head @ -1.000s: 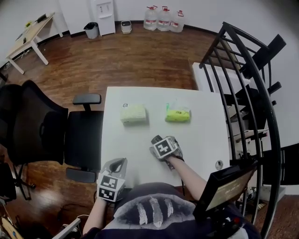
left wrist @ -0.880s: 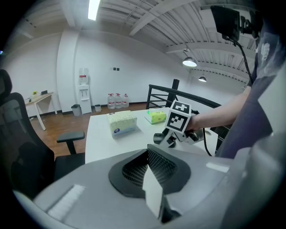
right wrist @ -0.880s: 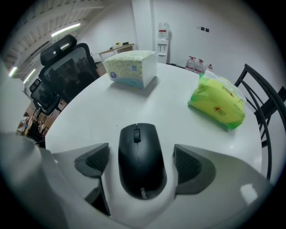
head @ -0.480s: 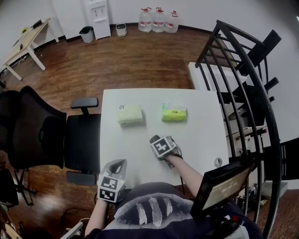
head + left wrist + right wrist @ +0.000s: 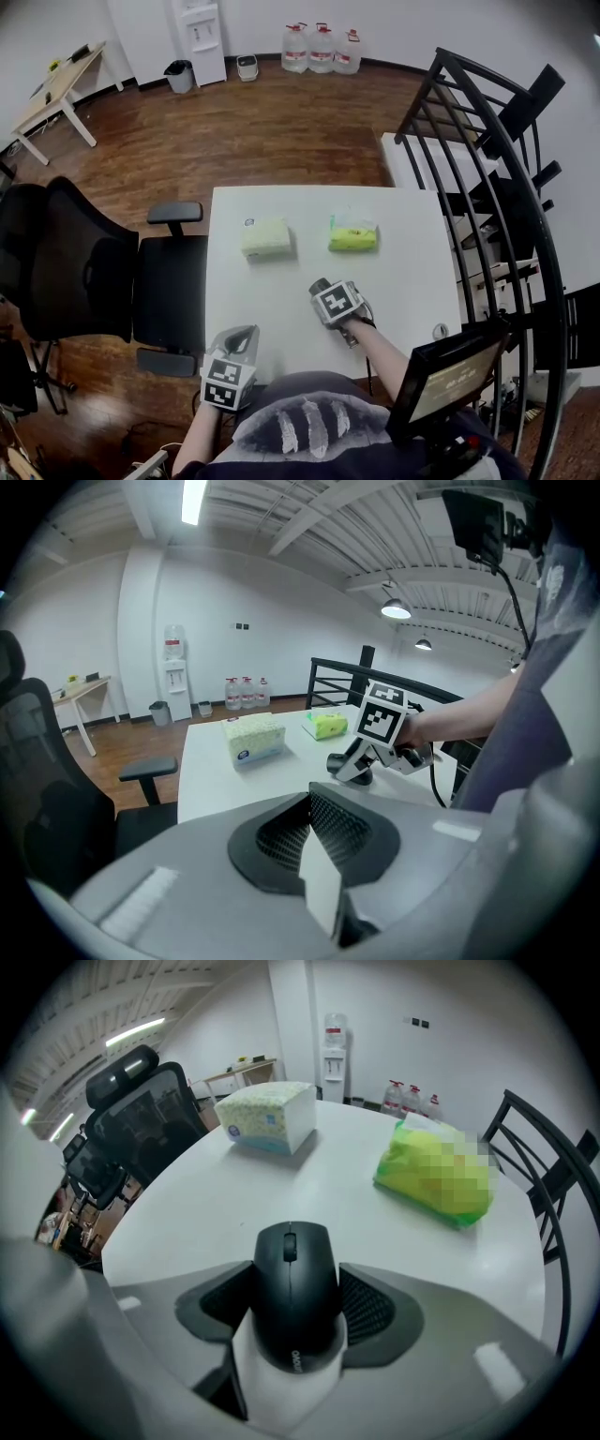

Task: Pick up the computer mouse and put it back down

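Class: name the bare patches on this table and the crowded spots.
Bare: the strip between tissue box and green pack; the table's left side between box and left hand-held gripper. Crowded: near edge, where the right hand-held gripper just closed its jaws on the mouse.

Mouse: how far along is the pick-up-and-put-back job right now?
Done: the right claw has just been closing and grips the mouse by its sides. In hand: the lift, though I cannot tell whether the mouse is clear of the table yet. Left: raise it, set it back down, let go.
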The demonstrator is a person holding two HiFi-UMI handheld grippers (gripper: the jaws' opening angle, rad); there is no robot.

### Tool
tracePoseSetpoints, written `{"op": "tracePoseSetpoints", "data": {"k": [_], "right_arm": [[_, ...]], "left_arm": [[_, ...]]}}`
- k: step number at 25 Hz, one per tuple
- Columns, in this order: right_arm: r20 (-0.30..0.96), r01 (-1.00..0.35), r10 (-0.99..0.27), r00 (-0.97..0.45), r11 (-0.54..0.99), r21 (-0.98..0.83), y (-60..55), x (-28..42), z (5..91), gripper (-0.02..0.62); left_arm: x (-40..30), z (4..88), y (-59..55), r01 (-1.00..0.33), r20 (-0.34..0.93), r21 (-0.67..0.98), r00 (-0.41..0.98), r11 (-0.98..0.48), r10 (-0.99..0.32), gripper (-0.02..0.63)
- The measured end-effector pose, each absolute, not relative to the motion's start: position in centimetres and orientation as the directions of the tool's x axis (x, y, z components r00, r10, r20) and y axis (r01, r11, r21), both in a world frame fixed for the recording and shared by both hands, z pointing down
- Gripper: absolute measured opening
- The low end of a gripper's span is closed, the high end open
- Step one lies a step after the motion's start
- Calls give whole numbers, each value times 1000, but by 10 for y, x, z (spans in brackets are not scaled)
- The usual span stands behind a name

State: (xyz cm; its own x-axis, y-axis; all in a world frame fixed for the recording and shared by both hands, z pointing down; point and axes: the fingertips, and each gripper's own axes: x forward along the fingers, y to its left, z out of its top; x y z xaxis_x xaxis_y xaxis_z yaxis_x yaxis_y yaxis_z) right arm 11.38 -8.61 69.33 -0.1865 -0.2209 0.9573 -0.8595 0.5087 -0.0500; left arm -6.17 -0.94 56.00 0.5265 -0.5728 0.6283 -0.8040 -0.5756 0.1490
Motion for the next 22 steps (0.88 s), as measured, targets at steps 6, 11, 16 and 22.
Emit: {"op": "tracePoseSetpoints", "data": {"k": [6, 11, 16, 22], "right_arm": [[926, -853, -271, -262, 513, -92, -91, 108, 666, 295], [898, -835, -325, -297, 545, -79, -104, 103, 631, 295], [877, -806, -346, -334, 587, -75, -103, 97, 596, 295], [847, -737, -370, -382, 675, -37, -98, 85, 552, 295]], "left_arm": [[-60, 559, -8, -797, 626, 150, 535, -585, -567, 15], [-60, 557, -9, -797, 625, 149, 535, -586, -569, 15], [-60, 558, -8, -796, 622, 151, 537, -586, -570, 15], [-59, 558, -11, -795, 622, 152, 538, -587, -568, 15]]}}
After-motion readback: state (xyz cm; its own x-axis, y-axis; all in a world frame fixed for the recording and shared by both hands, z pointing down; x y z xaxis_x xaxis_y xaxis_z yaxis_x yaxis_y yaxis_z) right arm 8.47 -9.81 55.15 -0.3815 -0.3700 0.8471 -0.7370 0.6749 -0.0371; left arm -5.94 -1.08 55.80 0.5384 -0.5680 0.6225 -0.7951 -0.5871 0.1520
